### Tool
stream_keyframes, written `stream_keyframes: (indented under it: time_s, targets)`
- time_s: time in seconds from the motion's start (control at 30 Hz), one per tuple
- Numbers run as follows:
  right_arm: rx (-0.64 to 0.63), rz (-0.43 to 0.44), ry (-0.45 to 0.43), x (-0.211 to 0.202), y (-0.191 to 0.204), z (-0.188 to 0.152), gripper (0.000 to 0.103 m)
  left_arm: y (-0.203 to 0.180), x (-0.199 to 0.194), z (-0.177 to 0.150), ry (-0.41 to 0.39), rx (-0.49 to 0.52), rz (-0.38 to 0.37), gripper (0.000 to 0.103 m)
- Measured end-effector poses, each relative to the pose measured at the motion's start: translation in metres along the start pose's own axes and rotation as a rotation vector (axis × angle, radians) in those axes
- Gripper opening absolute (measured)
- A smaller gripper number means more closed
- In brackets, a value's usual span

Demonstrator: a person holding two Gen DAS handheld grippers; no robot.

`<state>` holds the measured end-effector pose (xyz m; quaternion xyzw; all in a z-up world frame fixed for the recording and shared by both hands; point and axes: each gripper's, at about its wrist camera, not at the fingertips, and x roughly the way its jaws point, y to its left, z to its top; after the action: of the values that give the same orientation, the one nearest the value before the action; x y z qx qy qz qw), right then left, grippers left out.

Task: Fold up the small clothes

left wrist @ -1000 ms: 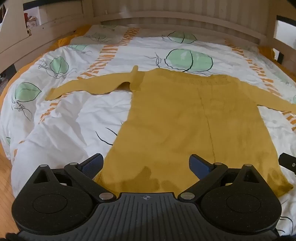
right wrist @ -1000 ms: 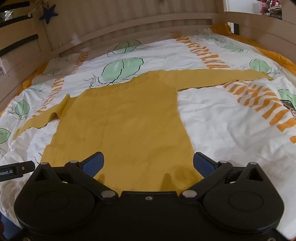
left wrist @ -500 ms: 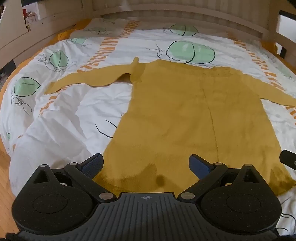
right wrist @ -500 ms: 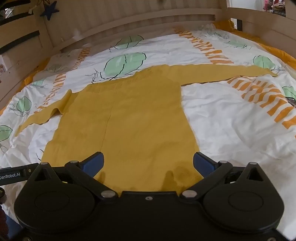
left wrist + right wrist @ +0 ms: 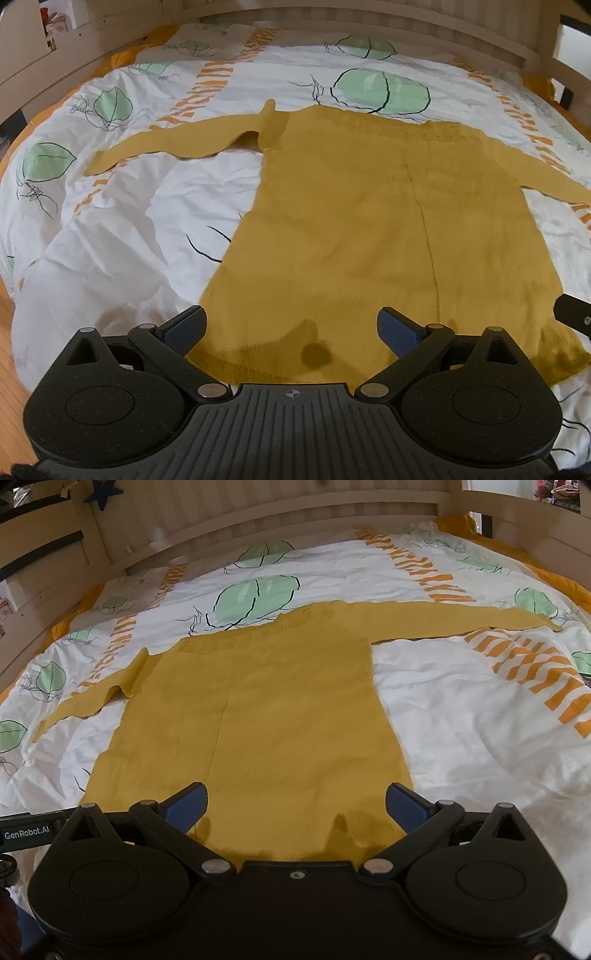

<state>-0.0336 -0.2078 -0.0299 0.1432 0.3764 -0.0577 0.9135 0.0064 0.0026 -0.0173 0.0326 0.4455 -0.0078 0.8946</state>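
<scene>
Both pairs of jaws stand spread wide with nothing between them; our left gripper [image 5: 291, 325], black with blue-padded fingers [image 5: 184, 326], hovers over the near hem of a mustard-yellow knitted long-sleeved sweater [image 5: 369, 229], and our right gripper [image 5: 295, 803], built alike with blue pads [image 5: 404, 805], hovers over the same hem further along; the sweater lies flat and spread out ahead of both jaws on a white duvet printed with green leaves and orange stripes [image 5: 110, 240], its neckline at the far end and its hem nearest us; from the left jaws, the near left corner of the hem sits just beside the left finger, and the cloth runs on well past the right finger; from the right jaws, the near right corner of the hem lies just beside the right finger, and the hem runs on past the left finger; one sleeve [image 5: 166, 144] stretches away to the left of our left jaws, bunched into a small fold at the shoulder; the other sleeve [image 5: 454, 618] reaches out straight to the right of our right jaws; a faint vertical crease runs down the body of the sweater ahead of both jaws; beyond the duvet stands a pale wooden slatted bed frame [image 5: 258, 513]; a dark blue star [image 5: 103, 494] hangs on the frame far to the left of our right jaws; a strip of wooden floor [image 5: 9, 339] shows left of our left jaws.
</scene>
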Motion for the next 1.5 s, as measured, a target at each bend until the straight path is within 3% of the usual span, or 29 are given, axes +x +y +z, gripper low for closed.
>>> stream_keyframes:
  time_s: [1.5]
  targets:
    - [0.056,0.056,0.074,0.023,-0.006,0.001,0.102,0.000,0.019,0.003,0.056,-0.004,-0.019,0.099]
